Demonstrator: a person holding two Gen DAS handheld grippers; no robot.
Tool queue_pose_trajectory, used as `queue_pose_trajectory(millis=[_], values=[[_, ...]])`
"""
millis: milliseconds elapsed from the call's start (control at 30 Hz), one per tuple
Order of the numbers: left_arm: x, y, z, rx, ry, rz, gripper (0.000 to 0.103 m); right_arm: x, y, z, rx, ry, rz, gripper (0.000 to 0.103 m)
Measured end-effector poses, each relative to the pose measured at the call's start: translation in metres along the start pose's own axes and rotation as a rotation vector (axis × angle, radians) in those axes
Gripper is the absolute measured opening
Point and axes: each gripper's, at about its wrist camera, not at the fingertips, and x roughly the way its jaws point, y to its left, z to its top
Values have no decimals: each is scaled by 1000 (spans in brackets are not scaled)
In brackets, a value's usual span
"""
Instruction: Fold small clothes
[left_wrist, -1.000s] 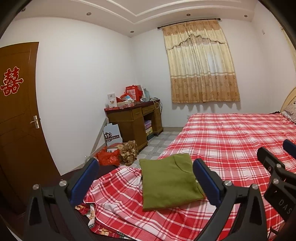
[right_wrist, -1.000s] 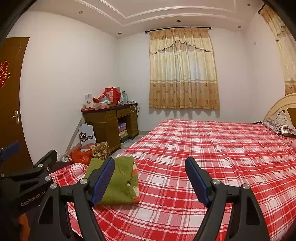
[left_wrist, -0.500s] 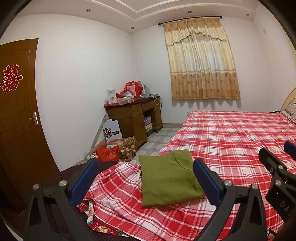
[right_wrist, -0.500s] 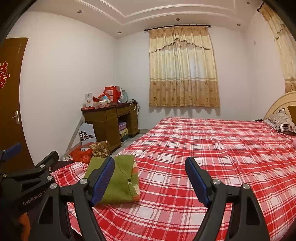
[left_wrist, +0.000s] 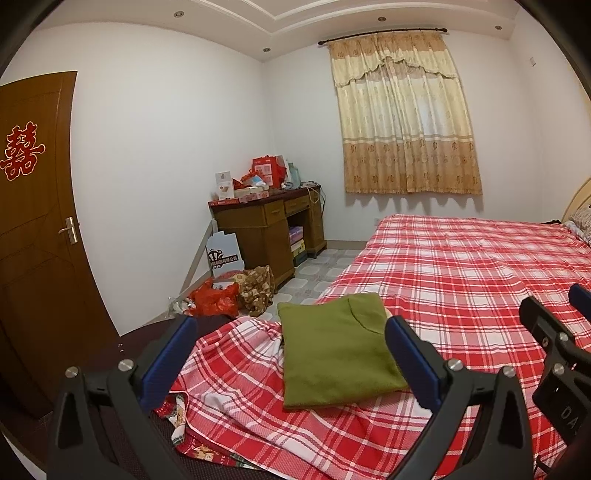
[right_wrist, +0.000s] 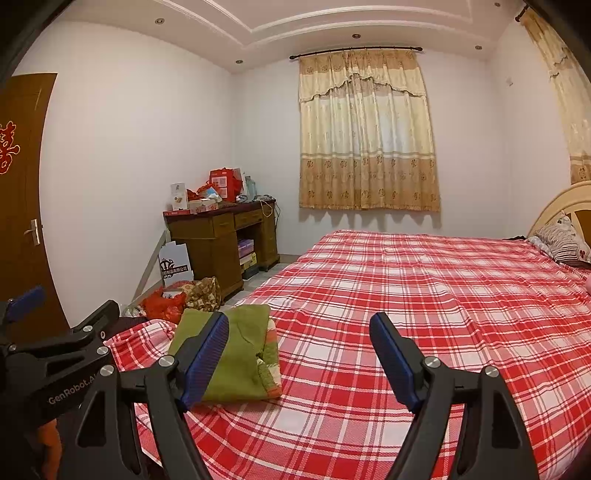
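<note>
A green garment (left_wrist: 338, 352) lies folded into a flat rectangle on the near left corner of the red plaid bed (left_wrist: 461, 266). In the right wrist view the same green garment (right_wrist: 236, 354) shows a striped lining along its right edge. My left gripper (left_wrist: 288, 354) hovers above the bed corner, open, the garment seen between its blue pads but below them. My right gripper (right_wrist: 299, 354) is open over bare plaid sheet, just right of the garment. Nothing is held by either.
A wooden desk (left_wrist: 266, 229) piled with red boxes stands against the far wall. Bags (left_wrist: 229, 295) sit on the floor beside it. A brown door (left_wrist: 33, 229) is at left, a curtained window (left_wrist: 406, 125) behind, pillows (right_wrist: 561, 240) at the headboard.
The left wrist view has shifted slightly, so the garment sits a little higher in frame. Both grippers stay open; the garment has not moved.
</note>
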Motion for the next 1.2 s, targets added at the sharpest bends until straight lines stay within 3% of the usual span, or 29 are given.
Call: queue_pose_trajectory(millis=[500,1200], values=[[1,1,0,-1,3,10,103,2,3,-2,-1,-1,-1,79],[40,19,-2,-28,121,-1,103,15,3,-9,10,38,-3,79]])
